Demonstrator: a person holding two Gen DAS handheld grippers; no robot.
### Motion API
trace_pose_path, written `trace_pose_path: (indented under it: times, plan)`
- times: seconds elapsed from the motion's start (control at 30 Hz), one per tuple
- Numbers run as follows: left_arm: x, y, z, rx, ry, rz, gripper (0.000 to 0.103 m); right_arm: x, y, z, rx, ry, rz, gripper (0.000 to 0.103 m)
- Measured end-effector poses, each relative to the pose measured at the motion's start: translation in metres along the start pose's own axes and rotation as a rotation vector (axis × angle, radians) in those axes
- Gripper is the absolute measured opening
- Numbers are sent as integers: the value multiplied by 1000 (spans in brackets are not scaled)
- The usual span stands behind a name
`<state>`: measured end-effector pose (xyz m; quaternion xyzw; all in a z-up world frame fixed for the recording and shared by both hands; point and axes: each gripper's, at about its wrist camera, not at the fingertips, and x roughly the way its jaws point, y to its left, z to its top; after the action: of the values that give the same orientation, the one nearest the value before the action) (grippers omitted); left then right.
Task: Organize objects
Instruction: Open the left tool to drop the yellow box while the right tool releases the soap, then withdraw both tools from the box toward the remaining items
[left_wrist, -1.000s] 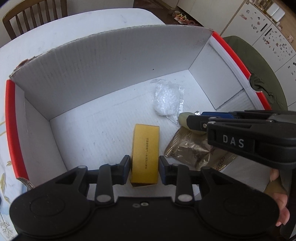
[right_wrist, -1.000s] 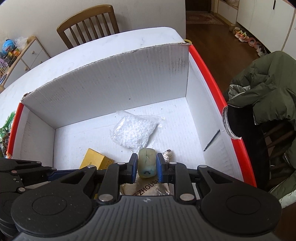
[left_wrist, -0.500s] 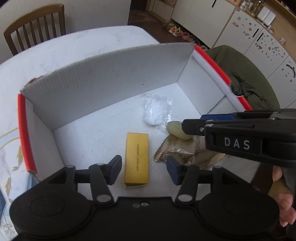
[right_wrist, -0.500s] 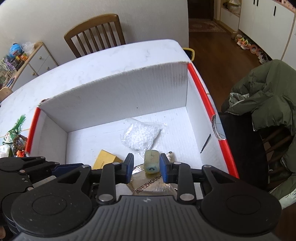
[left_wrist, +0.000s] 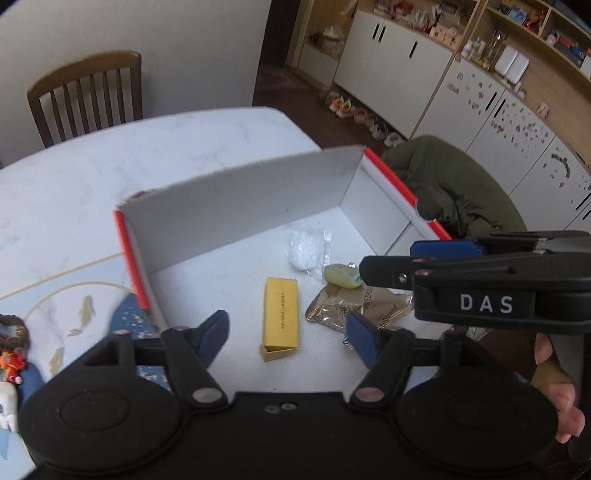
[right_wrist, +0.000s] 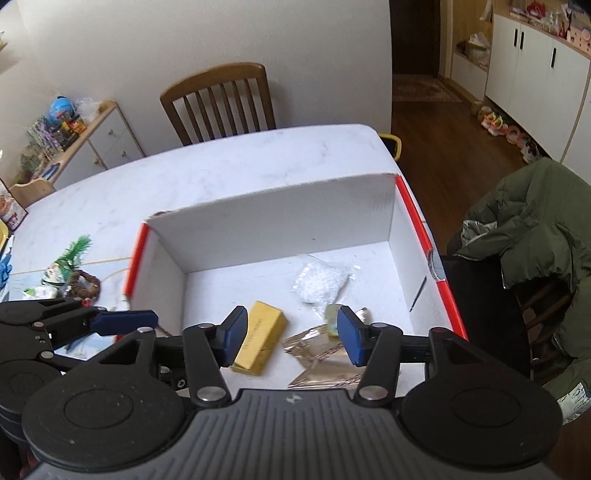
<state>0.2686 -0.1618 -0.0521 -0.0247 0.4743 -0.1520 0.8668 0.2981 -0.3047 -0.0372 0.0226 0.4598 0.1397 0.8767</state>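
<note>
- Left wrist view: a second earlier the left gripper (left_wrist: 286, 334) clamped the yellow box (left_wrist: 280, 317); its jaws now stood wide, empty, pulled back — the yellow box lay flat on the carton (left_wrist: 236, 206) floor.
- Right gripper (right_wrist: 291, 334) had let go of the pale green bar (left_wrist: 341, 276) — jaws spread wide, holding nothing; bar rested on the foil packet (left_wrist: 369, 304).

One cardboard box (right_wrist: 280, 221), white inside with red edges, sits on the desk (right_wrist: 221, 166). Four things lie in it: one yellow carton (left_wrist: 280, 314), one clear bag of white granules (right_wrist: 320, 282), one pale green bar (left_wrist: 341, 276), and one gold foil packet (left_wrist: 354, 308). Two grippers show: the left gripper (left_wrist: 286, 338) and the right gripper (right_wrist: 291, 338), both with jaws spread and empty. One wooden chair (right_wrist: 218, 103) stands at the desk's far edge. One green jacket (right_wrist: 535, 236) hangs beyond the right edge.
</note>
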Motion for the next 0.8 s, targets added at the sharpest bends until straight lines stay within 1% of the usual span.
trace_pose_path:
  times: [0.07,0.23,0.3,0.33,0.57,0.63,0.8]
  plan:
    - [-12,5,-3,0,-26,-2,75,-7,8,-1,-5,-15,4,57]
    - [-44,25,-13,5,-81,-5,82,-24,32,-7,-9,-49,10,59]
    - [-58,35,-17,10,-97,-2,83,-29,42,-11,-10,-61,13,63]
    - [-64,40,-19,14,-103,1,84,-31,48,-12,-7,-65,14,65]
    - [-99,79,-38,9,-136,21,85,-45,92,-24,-10,-99,30,65]
    - [-108,92,-43,6,-144,29,86,-48,104,-28,-14,-105,40,67]
    - [-126,124,-58,0,-152,42,87,-53,141,-37,-62,-125,43,68]
